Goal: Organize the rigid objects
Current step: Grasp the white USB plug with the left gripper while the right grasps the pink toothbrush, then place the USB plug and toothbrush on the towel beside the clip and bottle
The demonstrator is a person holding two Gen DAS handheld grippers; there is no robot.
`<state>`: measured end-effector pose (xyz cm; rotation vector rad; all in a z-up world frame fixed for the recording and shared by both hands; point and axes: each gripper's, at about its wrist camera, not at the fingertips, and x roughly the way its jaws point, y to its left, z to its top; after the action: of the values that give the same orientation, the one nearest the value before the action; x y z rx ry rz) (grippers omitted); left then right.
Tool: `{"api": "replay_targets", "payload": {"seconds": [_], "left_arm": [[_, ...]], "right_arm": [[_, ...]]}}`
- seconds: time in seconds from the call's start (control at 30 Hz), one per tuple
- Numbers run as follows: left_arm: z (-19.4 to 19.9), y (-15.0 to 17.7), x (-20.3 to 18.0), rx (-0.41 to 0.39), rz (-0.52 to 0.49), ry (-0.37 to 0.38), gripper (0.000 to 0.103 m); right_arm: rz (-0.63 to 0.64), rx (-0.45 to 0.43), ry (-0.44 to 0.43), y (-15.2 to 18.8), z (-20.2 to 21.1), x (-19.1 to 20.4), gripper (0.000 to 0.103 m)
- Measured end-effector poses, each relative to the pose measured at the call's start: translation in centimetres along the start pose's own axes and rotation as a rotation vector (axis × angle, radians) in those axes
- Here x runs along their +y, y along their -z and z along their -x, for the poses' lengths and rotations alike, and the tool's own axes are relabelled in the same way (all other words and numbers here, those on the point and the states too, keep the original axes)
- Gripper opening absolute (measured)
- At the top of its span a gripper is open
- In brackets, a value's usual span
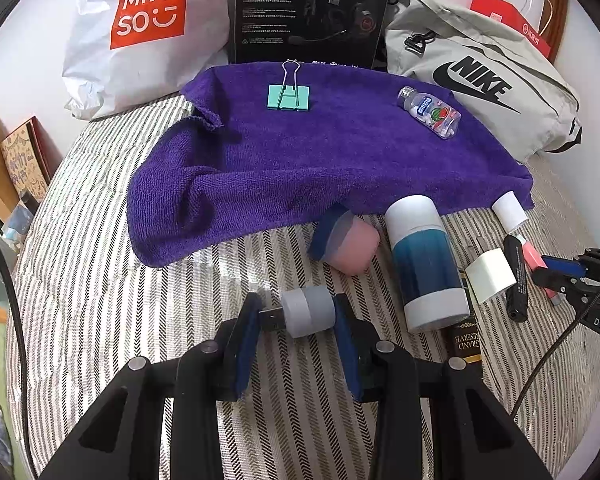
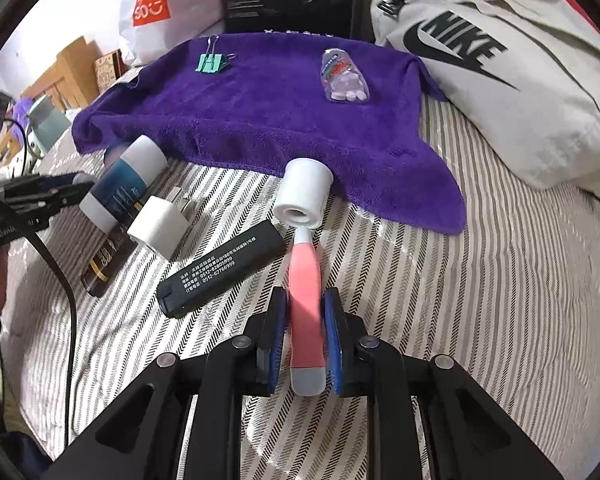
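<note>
My left gripper [image 1: 296, 312] is shut on a grey USB adapter [image 1: 306, 312], held over the striped bedding. My right gripper [image 2: 306, 304] is shut on a pink pen-like tube [image 2: 306, 300]; it also shows in the left wrist view [image 1: 534, 258]. A purple towel [image 1: 320, 152] lies ahead with a green binder clip [image 1: 289, 97] and a small clear candy bottle [image 1: 430, 112] on it. Near the towel's edge lie a blue-and-white bottle [image 1: 426, 264], a white charger [image 1: 490, 276], a black lighter [image 2: 220, 274] and a small white cylinder [image 2: 304, 194].
A Miniso bag [image 1: 140, 32], a black headset box [image 1: 312, 12] and a grey Nike bag [image 1: 484, 80] stand behind the towel. A pink and blue object [image 1: 348, 240] lies by the towel. A dark flat packet [image 2: 108, 260] lies under the charger. A cable [image 2: 60, 280] runs at left.
</note>
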<state>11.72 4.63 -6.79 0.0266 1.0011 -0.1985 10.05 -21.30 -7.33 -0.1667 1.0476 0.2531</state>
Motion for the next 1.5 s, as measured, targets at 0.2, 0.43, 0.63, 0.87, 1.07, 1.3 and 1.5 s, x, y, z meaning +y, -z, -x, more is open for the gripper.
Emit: {"api": "replay_targets", "payload": {"seconds": [0.2,0.43,0.63,0.87,1.07,1.3,1.5], "left_arm": [[-0.1,-0.1,-0.3,-0.024,-0.005,-0.02,0.034],[1.7,0.4,1.2,-0.05,0.047,0.034,0.034],[2.8,0.0,1.6,-0.061,0.043,0.011,0.034],[3.3,-1.2,1.7,-0.076,0.057,0.022,0.034],[4.2,-2.3,1.5,-0.103,0.061,0.028,0.034],[4.5,-4.6,1.7,-0.122,0.061,0.028,0.034],[3.0,-7.6,2.2,-0.119,0.058,0.02,0.034]], "right_arm": [[0.024,-0.016,0.015,0.5,0.2,0.5,0.017],[0.0,-0.012,-0.019,0.7,0.6,-0.2,0.017],[-0.016,-0.035,-0.054,0.8,2.2,-0.5,0.016],[-0.014,-0.04,-0.072,0.1,2.3,-0.4,0.017],[-0.01,-0.051,-0.091,-1.2,2.4,-0.6,0.017],[-0.017,-0.072,-0.124,-2.6,3.0,-1.0,0.017],[-0.019,-0.098,-0.124,-5.2,3.1,-1.5,0.017]]}}
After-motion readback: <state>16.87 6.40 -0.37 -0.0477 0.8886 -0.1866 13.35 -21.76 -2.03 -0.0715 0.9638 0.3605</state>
